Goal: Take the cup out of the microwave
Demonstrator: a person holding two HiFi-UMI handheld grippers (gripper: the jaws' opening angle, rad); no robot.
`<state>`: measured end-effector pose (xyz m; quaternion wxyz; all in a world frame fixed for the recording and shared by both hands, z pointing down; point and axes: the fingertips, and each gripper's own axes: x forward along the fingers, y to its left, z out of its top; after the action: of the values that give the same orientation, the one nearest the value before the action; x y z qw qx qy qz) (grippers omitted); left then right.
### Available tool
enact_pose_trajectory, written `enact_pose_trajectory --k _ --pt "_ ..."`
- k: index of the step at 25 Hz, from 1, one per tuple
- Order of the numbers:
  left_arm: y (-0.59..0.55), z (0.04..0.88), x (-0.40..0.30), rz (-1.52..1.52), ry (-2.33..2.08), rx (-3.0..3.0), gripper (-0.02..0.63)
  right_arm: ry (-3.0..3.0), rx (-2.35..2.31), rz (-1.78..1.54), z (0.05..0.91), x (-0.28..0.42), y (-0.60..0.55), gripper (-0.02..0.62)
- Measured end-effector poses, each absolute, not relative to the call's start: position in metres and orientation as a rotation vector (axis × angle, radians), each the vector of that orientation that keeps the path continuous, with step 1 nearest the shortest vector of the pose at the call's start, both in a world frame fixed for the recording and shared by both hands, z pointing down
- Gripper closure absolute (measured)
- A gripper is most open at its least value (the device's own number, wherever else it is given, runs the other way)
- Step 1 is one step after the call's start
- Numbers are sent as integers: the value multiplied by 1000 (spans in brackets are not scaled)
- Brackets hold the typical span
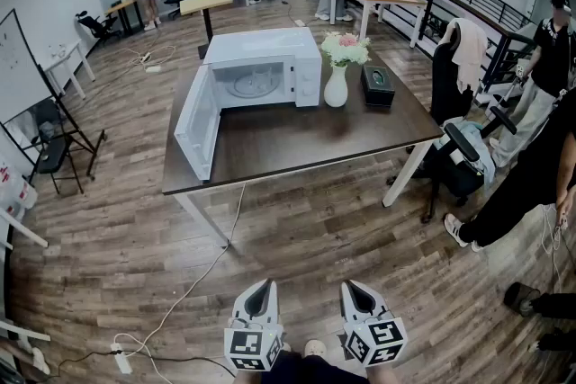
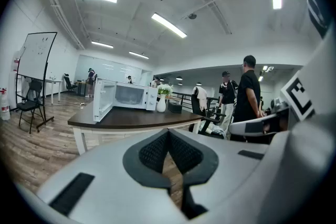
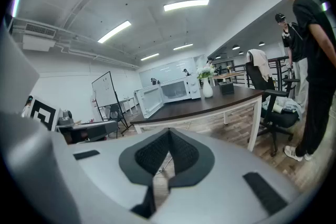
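A dark brown table with white legs is set on a wood-plank floor. A white microwave is placed at its far left, with the door swung open along the left edge. A white flower vase is stood just right of it, then a dark box.

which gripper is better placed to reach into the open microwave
Right, probably. Both grippers are shut, empty and short of the table. The door of the microwave hangs open on the left, in line with the left gripper; the right gripper has the clearer way in.
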<state>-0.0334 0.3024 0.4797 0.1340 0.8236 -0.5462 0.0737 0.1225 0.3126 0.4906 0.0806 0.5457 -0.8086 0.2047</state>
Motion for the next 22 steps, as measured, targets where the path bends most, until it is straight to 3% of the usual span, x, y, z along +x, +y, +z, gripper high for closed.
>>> enact_pose_trajectory --k 22 --pt "514 447 -136 108 -1519 2472 600 -2406 1767 647 472 21 531 600"
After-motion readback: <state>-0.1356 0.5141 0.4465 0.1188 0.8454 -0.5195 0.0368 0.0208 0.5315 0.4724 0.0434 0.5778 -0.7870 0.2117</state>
